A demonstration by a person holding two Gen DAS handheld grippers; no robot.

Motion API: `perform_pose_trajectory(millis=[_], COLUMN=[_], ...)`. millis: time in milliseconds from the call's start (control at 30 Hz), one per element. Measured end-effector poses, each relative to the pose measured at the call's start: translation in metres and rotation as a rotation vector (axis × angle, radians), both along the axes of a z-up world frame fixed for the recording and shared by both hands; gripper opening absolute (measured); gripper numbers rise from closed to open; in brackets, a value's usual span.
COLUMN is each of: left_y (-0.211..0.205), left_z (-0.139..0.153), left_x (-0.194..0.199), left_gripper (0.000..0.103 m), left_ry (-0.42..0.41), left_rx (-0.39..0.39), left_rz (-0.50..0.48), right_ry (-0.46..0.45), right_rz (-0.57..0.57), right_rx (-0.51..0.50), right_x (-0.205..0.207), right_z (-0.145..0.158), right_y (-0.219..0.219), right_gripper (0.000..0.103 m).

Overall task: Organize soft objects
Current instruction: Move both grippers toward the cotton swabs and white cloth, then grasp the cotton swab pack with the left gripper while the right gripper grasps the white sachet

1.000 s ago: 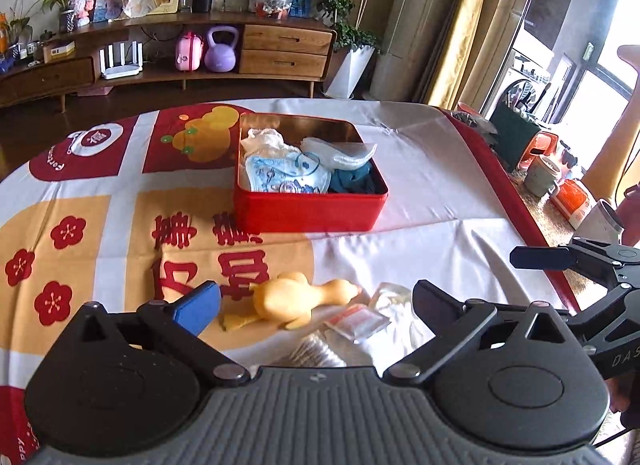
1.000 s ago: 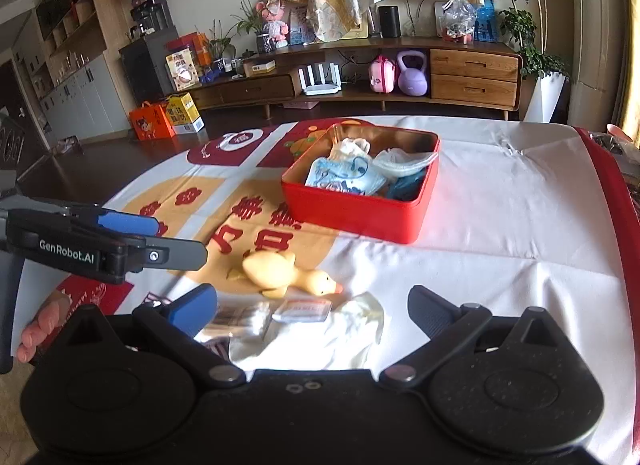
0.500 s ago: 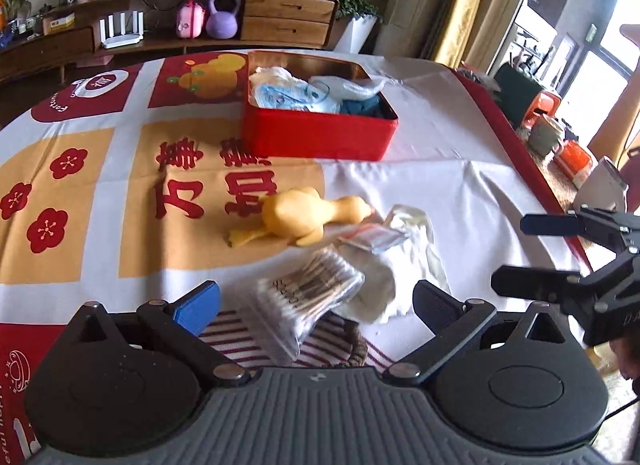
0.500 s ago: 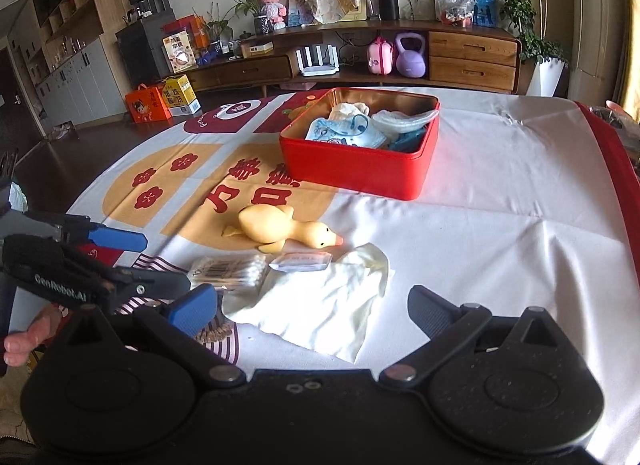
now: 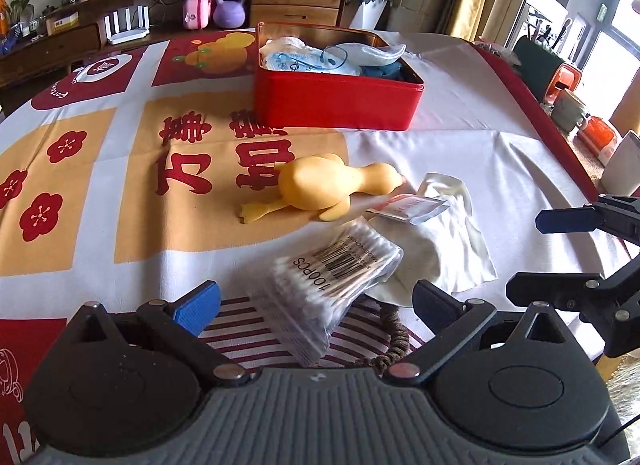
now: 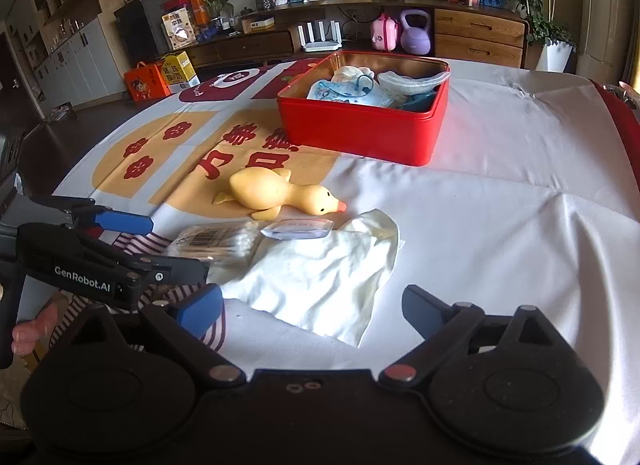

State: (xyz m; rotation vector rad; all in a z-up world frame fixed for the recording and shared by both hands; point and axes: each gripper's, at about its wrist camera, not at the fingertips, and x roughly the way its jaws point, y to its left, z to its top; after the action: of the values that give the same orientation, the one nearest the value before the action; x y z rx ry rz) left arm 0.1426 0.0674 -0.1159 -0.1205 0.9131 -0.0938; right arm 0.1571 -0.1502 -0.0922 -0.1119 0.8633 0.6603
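Observation:
A red tin box [image 5: 336, 105] [image 6: 360, 133] holding masks and cloths stands mid-table. In front of it lie a yellow rubber duck [image 5: 320, 189] [image 6: 276, 193], a small foil sachet [image 5: 408, 207] [image 6: 298, 229], a bag of cotton swabs [image 5: 336, 269] [image 6: 218, 241], a white cloth [image 5: 452, 249] [image 6: 320, 285] and a striped cloth [image 5: 248, 325] [image 6: 136, 243]. My left gripper [image 5: 316, 301] is open and empty just before the swab bag. My right gripper [image 6: 312, 311] is open and empty over the white cloth's near edge.
The table wears a white, red and yellow patterned cloth [image 5: 80, 193]. Its right edge [image 5: 560, 137] drops to floor clutter. A wooden sideboard [image 6: 476, 37] with a kettlebell stands behind. Each gripper shows in the other's view: right [image 5: 580, 257], left [image 6: 120, 249].
Both grippers have pulled back and risen. More of the near table now shows, including the swab bag, the white cloth and the striped cloth. Both stay open.

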Motion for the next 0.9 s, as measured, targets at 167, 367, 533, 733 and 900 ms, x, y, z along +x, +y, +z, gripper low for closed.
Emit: perform_pose_trajectory(millis=[167, 367, 533, 733, 900], left_y=[0.002, 0.001, 0.001, 0.002, 0.001], left_z=[-0.007, -0.011, -0.013, -0.018, -0.02], left_x=[0.009, 0.022, 0.029, 0.033, 0.031], left_gripper=[0.103, 0.102, 0.102, 0.098, 0.089], left_ry=[0.007, 0.011, 0.002, 0.005, -0.002], left_rx=[0.004, 0.017, 0.013, -0.019, -0.024], left_rz=[-0.009, -0.047, -0.068, -0.083, -0.1], right_ry=[0.007, 0.033, 0.046, 0.078, 0.11], right_rz=[-0.004, -0.018, -0.018, -0.017, -0.042], right_rx=[0.012, 0.032, 0.032, 0.02, -0.011], right_x=[0.014, 0.036, 0.049, 0.059, 0.062], right_z=[-0.002, -0.001, -0.006, -0.014, -0.025], right_y=[0.002, 0.014, 0.03, 0.049, 0.054], right_gripper=[0.093, 0.085, 0.083, 0.079, 0.073])
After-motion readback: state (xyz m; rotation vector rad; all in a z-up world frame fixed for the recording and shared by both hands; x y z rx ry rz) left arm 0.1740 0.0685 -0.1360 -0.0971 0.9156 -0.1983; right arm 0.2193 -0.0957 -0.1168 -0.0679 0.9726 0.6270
